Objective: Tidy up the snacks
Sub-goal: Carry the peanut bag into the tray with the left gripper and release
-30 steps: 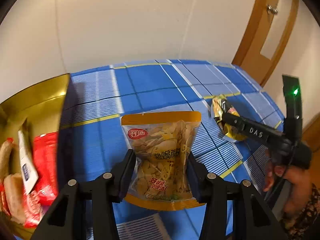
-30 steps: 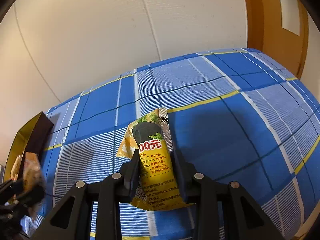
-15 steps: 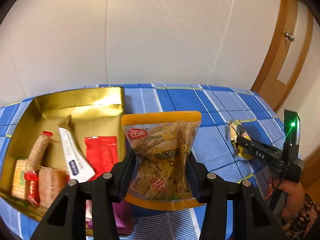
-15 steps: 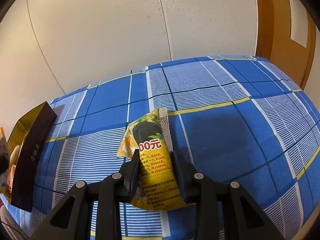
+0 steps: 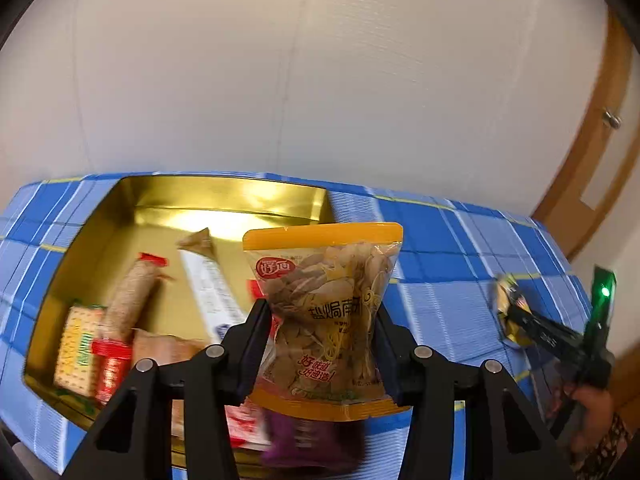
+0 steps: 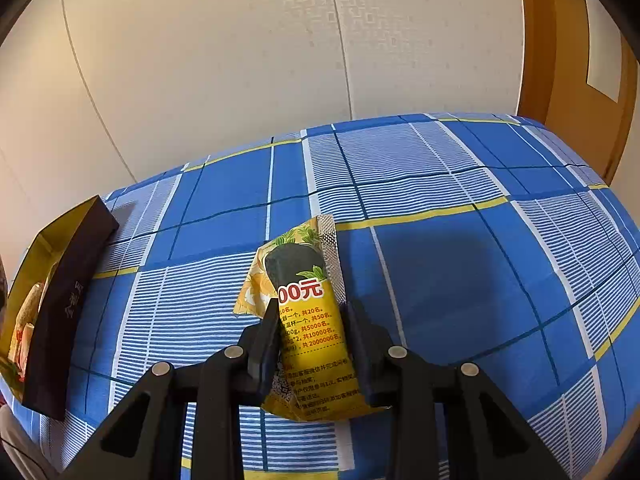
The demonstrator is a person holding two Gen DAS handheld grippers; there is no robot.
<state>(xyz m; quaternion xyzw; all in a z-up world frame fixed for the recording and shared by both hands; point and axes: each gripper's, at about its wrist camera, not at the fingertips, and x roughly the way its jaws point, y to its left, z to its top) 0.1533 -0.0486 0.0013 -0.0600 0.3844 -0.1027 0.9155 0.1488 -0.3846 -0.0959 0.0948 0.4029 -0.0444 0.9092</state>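
Already several snacks are lying in the gold tray [image 5: 224, 196], ahead and to the left of the left gripper [image 5: 322, 344]: a cracker pack [image 5: 78, 350], a sausage stick [image 5: 128, 304], a white bar [image 5: 212, 292] and red packets, with a purple packet blurred just under the jaws. So a good part of the sorting is looking done. The left gripper's jaws are pinching the seed bag [image 5: 326, 312] at both sides, and the bag is hanging between them above the near right corner of the tray, not yet set down. The next step, as I judge it, is letting this bag go into the tray.

Meanwhile the right gripper [image 6: 312, 344] is closing its jaws on the yellow sachet [image 6: 310, 320], which is sticking out ahead of them over the blue checked cloth [image 6: 440, 260]; whether it is lifted clear of the cloth I cannot tell. The tray is sitting well off to the left of those jaws, so this sachet is still waiting for its trip. No other loose snack is showing on the cloth.
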